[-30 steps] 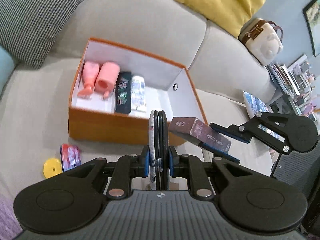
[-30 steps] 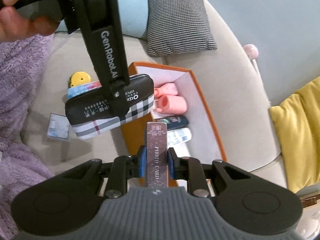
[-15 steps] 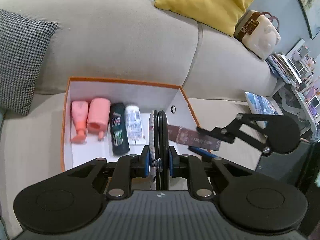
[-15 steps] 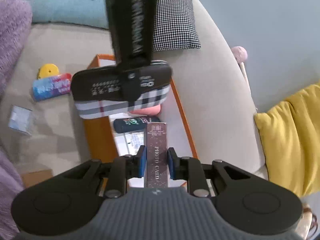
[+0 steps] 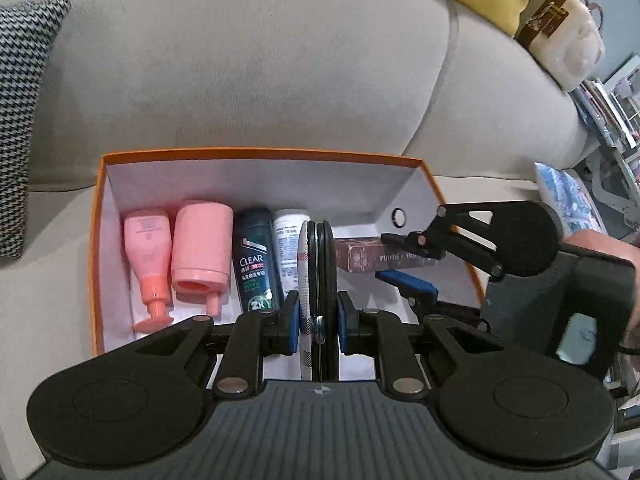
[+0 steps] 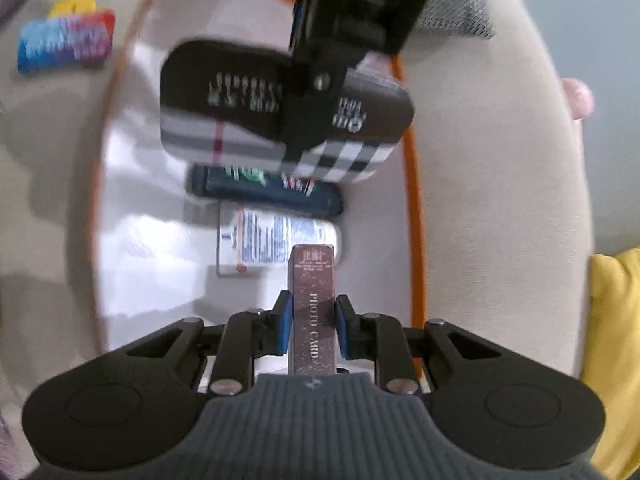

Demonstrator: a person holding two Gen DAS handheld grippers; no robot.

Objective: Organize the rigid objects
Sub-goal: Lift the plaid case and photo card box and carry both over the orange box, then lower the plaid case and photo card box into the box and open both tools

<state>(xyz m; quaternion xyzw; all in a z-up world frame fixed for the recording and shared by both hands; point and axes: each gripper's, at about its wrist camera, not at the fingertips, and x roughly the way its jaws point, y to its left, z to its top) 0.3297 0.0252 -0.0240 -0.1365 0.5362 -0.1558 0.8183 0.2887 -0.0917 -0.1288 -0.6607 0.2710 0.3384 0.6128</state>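
The left gripper (image 5: 319,318) has its jaws clamped edge-on around a plaid case (image 5: 305,280), slim side down to slot beside the bottles. The right gripper (image 6: 311,320) pinches a photo-card box (image 6: 312,280) over the free right end of the orange box (image 5: 260,154) on the sofa (image 5: 240,60).

The left gripper (image 5: 319,316) is clamping a flat plaid case (image 5: 310,276) edge-on between its blue pads, hovering over the near edge of an orange box (image 5: 96,248) sitting on the sofa (image 5: 248,72). Ahead and to its left, two pink bottles (image 5: 176,256) are lying side by side in the box, with a dark Clear bottle (image 5: 256,258) and a white tube (image 5: 289,240) just beside the case. To its right, the right gripper (image 5: 404,258) is reaching in sideways, pinching a brown photo card box (image 5: 368,255) above the box floor. Far left, a houndstooth cushion (image 5: 20,112) is leaning against the sofa back.
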